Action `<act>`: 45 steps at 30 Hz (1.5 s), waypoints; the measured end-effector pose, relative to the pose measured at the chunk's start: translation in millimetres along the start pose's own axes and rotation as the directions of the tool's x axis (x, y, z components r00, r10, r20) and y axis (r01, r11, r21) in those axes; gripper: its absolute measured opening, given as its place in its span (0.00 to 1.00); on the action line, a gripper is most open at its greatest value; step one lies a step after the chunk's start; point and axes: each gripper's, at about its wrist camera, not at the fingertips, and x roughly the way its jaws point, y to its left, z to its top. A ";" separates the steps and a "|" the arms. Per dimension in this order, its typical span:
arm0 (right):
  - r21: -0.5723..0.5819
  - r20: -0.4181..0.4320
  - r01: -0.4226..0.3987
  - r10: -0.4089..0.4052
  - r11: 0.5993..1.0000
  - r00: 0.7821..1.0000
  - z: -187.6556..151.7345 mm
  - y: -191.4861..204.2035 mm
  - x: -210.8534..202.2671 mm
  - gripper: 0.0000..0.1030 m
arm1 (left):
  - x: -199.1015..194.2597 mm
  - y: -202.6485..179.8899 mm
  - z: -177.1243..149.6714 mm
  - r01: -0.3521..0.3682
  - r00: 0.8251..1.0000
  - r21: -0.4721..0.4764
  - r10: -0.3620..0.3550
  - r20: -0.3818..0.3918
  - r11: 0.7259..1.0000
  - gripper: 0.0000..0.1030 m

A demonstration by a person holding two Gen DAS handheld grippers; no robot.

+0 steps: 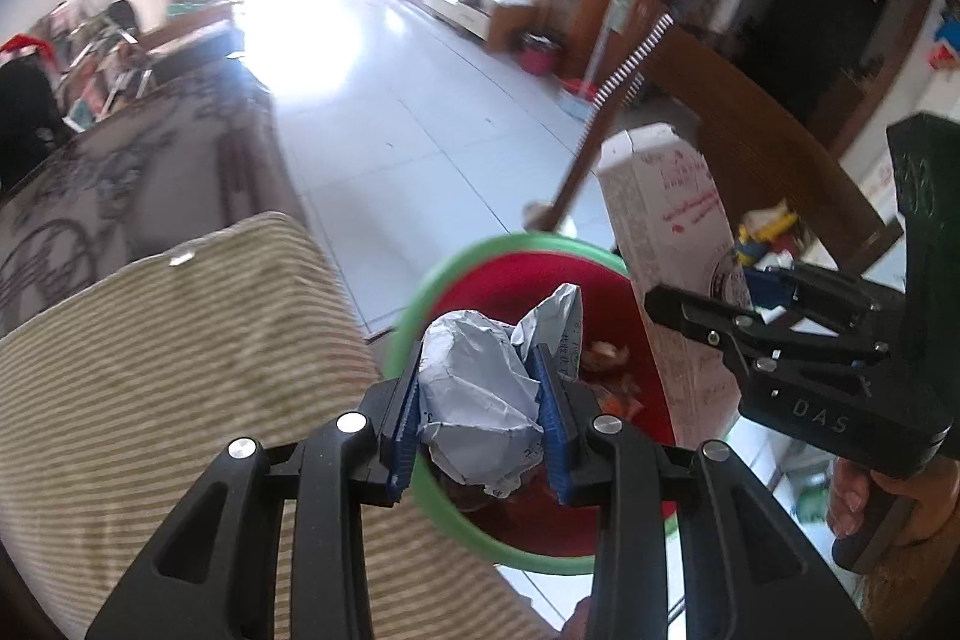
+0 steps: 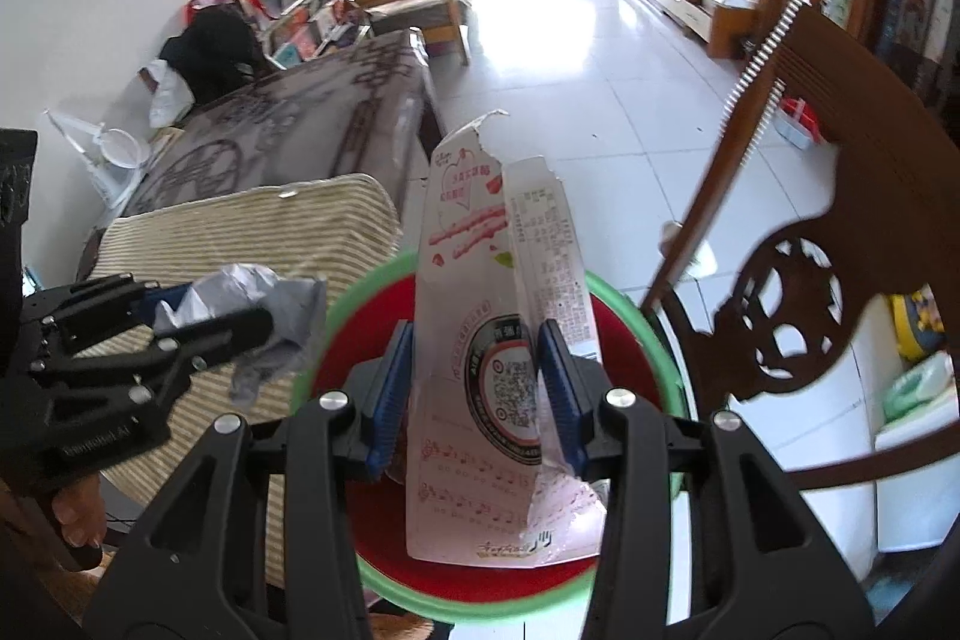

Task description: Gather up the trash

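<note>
A red bin with a green rim (image 1: 414, 304) stands on the floor beside the striped table; it also shows in the right wrist view (image 2: 648, 322). My left gripper (image 1: 480, 400) is shut on a crumpled grey-white wrapper (image 1: 474, 388) and holds it over the bin's near left rim. My right gripper (image 2: 474, 388) is shut on a torn white-and-pink carton (image 2: 498, 292), held upright over the bin. The carton (image 1: 666, 208) and right gripper (image 1: 708, 328) show at the right of the left wrist view. The left gripper (image 2: 198, 334) and the wrapper (image 2: 258, 292) show at the left of the right wrist view.
A table with a striped cloth (image 1: 180, 370) lies left of the bin. A carved wooden chair (image 2: 798, 244) stands to the right. Some scraps (image 1: 606, 358) lie inside the bin. White tiled floor (image 1: 420, 130) stretches ahead.
</note>
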 end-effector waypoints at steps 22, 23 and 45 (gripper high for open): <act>-0.103 0.041 -0.119 0.124 0.988 0.991 35.0 88.3 19.0 0.65 | -76.2 117.5 -22.6 -0.213 0.956 -0.244 0.253 0.147 0.946 0.77; -0.118 0.046 -0.136 0.142 0.984 0.989 38.9 101.8 20.8 0.68 | -85.6 130.5 -24.6 -0.236 0.946 -0.269 0.284 0.155 0.934 0.79; -0.138 0.145 -0.241 0.261 0.961 0.954 65.7 342.1 55.9 0.89 | -212.8 365.3 -81.0 -0.373 0.835 -0.429 0.500 0.232 0.823 0.89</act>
